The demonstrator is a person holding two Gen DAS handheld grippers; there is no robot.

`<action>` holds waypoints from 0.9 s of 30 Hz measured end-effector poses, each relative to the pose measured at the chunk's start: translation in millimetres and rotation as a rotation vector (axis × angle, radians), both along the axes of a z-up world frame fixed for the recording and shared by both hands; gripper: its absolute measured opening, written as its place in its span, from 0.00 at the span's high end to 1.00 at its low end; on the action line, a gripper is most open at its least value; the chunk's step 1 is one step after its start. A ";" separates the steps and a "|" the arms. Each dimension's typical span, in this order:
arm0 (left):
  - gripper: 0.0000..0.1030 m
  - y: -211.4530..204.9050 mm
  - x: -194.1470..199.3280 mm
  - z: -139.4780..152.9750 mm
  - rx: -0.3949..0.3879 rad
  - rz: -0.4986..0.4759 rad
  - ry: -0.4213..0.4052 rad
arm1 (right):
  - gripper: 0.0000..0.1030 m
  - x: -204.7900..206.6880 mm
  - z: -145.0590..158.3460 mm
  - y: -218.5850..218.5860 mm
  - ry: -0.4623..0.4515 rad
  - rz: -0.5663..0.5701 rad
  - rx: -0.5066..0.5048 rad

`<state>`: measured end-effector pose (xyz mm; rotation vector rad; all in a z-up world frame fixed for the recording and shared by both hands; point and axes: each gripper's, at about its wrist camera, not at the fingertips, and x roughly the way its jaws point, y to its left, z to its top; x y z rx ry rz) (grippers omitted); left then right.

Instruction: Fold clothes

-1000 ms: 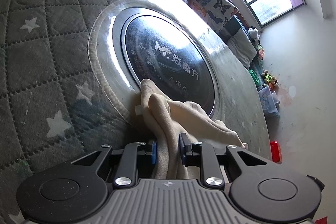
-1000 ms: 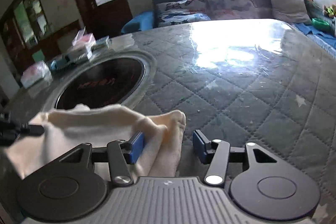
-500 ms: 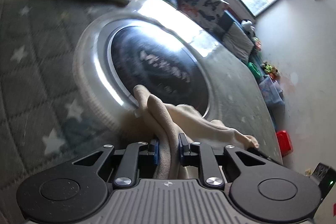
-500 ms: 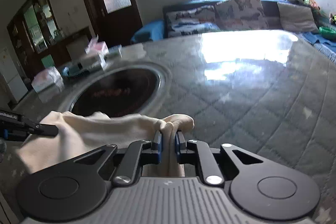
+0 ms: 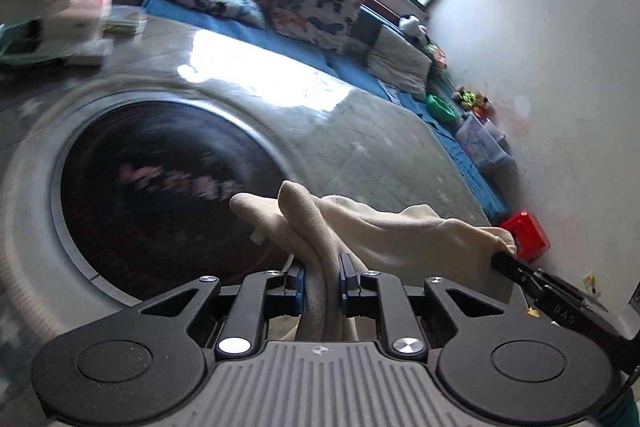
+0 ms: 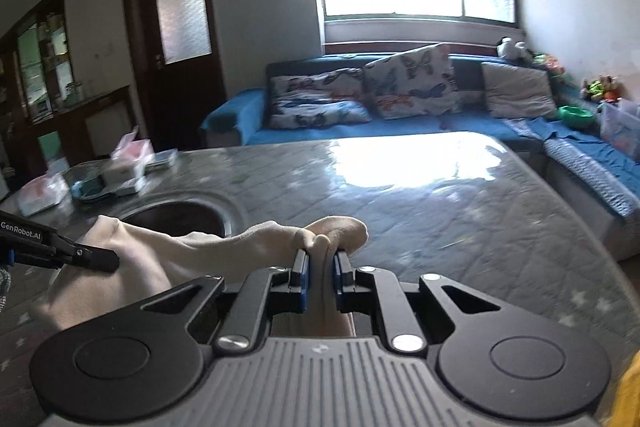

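A cream garment (image 5: 384, 231) hangs stretched between both grippers above the quilted table. My left gripper (image 5: 320, 273) is shut on one bunched end of it. My right gripper (image 6: 320, 269) is shut on the other end (image 6: 256, 243). The right gripper's fingers (image 5: 516, 267) show at the right in the left wrist view, and the left gripper's fingers (image 6: 84, 255) at the left in the right wrist view. The garment's lower part is hidden behind the gripper bodies.
A round black cooktop (image 5: 160, 195) with a steel rim is set in the grey star-quilted table (image 6: 440, 211). Tissue boxes and a tray (image 6: 120, 167) stand at the far left of the table. A blue sofa with cushions (image 6: 400, 95) lies beyond. A red box (image 5: 524, 235) is on the floor.
My right gripper has shut on the garment's end. Both grippers have risen and lifted the garment off the table, so the views now tilt up toward the sofa and window.
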<state>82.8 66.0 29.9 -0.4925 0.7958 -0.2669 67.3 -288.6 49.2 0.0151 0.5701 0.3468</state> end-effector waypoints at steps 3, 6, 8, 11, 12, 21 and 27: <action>0.83 -18.6 16.8 -0.7 0.012 -0.025 0.004 | 0.89 7.7 4.8 -11.8 -0.015 -0.038 -0.012; 0.83 -34.9 30.2 -3.2 0.031 -0.046 0.009 | 0.89 15.9 7.0 -23.4 -0.022 -0.073 -0.022; 0.83 -44.8 38.9 -5.3 0.039 -0.059 0.014 | 0.89 21.9 4.8 -31.0 -0.016 -0.092 -0.028; 0.83 -56.8 50.2 -8.2 0.050 -0.078 0.018 | 0.90 29.6 2.3 -39.1 -0.009 -0.114 -0.037; 0.83 -61.0 53.2 -9.0 0.054 -0.084 0.018 | 0.90 32.6 1.4 -41.8 -0.007 -0.122 -0.040; 0.83 -80.8 69.7 -21.2 0.085 -0.101 0.041 | 0.89 45.9 -13.5 -51.2 0.019 -0.164 -0.063; 0.83 -80.5 73.0 -28.5 0.105 -0.098 0.068 | 0.89 53.1 -25.6 -50.5 0.049 -0.183 -0.071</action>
